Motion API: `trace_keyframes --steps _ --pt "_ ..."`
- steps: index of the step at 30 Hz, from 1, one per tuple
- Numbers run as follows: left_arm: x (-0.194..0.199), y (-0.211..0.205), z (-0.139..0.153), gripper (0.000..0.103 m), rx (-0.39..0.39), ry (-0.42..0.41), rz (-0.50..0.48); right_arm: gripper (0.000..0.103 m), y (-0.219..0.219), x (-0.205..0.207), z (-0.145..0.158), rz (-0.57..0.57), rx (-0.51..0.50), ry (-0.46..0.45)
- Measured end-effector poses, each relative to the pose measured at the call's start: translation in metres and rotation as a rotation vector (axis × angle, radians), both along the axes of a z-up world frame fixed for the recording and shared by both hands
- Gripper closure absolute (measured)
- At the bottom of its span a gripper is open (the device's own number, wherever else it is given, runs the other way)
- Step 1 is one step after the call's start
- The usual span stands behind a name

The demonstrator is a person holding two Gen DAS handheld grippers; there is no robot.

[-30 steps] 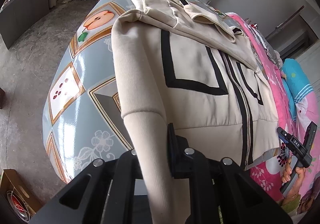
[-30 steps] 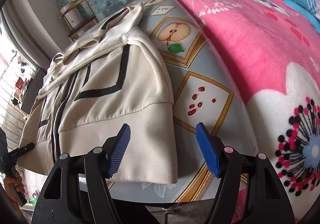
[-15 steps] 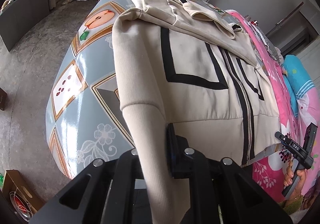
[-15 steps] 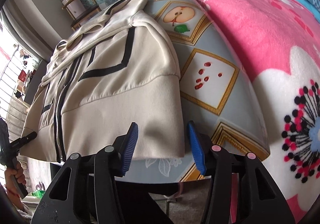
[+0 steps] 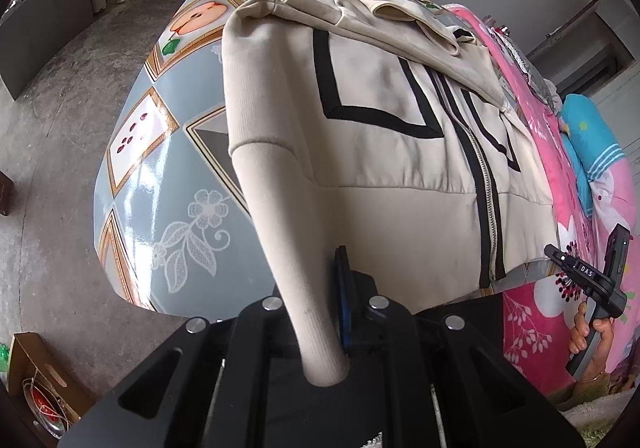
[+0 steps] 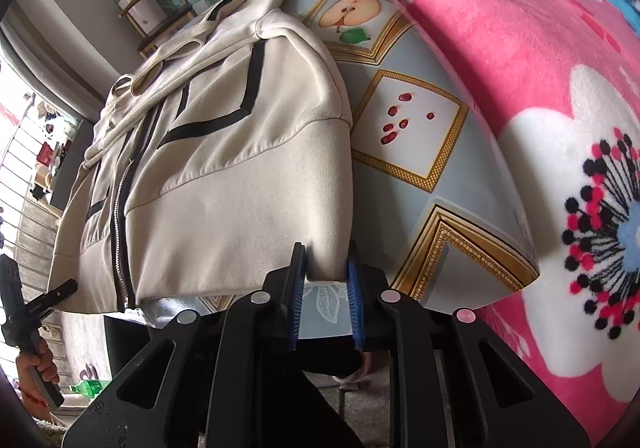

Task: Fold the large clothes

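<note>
Cream zip-front hooded jacket with black stripes (image 5: pixel 392 152) lying on the tile-patterned worktop (image 5: pixel 160 184). Left claw (image 5: pixel 334 332) pinches its ribbed cuff; right claw (image 6: pixel 326 288), jaws just closed, pinches the hem corner. Step: gripping; next, probably lift both evenly to fold.

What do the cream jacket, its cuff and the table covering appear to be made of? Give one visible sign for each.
Jacket: soft matte knit, probably fleece; it creases gently.
Cuff: ribbed knit; fine lengthwise ridges.
Table covering: glossy printed plastic or oilcloth; bright glare streaks.
</note>
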State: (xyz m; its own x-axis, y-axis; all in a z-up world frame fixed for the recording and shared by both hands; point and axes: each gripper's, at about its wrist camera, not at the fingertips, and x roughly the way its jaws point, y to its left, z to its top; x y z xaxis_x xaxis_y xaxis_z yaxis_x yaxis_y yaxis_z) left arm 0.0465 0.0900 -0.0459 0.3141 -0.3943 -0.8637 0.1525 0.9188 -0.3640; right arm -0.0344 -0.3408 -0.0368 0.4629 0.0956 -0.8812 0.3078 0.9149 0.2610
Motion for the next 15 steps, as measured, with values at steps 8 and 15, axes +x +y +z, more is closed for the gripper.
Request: trace_keyframes --steps 8,15 --pt "-0.005 -0.011 0.011 0.093 0.079 -0.063 -0.064 0.097 0.002 -0.004 0.008 -0.001 0.012 -0.028" --pt "-0.005 -0.01 0.027 0.096 0.039 -0.101 -0.061 0.098 0.0 -0.008 0.024 -0.012 0.043 -0.08"
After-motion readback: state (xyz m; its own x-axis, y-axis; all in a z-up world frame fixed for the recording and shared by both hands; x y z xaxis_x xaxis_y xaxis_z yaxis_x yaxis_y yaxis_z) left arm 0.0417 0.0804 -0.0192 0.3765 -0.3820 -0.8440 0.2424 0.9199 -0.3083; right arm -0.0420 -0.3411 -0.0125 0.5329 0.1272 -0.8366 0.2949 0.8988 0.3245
